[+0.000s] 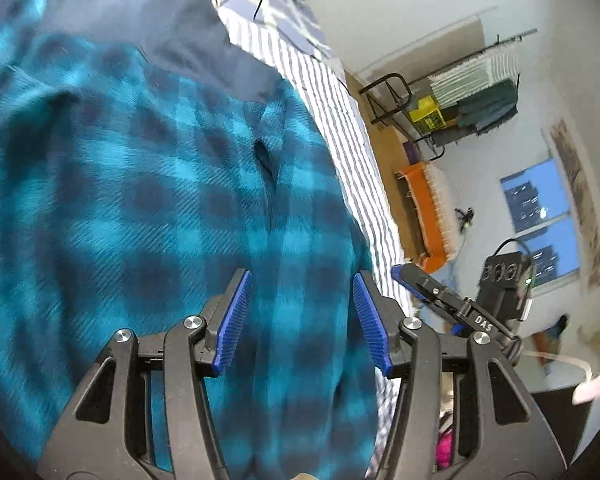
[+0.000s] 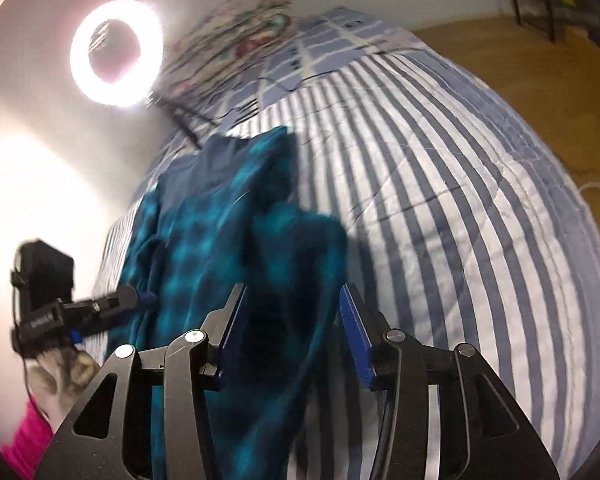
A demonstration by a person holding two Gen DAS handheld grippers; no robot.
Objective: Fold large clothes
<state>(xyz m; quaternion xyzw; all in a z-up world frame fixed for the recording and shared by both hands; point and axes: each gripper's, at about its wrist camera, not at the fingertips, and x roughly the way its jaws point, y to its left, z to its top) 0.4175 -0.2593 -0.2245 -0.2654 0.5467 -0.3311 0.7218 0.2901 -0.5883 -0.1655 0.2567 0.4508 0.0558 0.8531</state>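
Mid-fold, I judge — my left gripper (image 1: 302, 320) and right gripper (image 2: 290, 330) both hang part-open and empty over the teal checked shirt (image 1: 140, 184) heaped on the striped bed (image 2: 440, 200) (blurry) — next I'd regrip an edge.

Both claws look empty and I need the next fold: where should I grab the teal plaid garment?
Take the teal plaid garment at its raised, bunched edge beside the striped bedding, coming from that open side with the right claw. The fabric stands up there, so a pinch would likely catch it.
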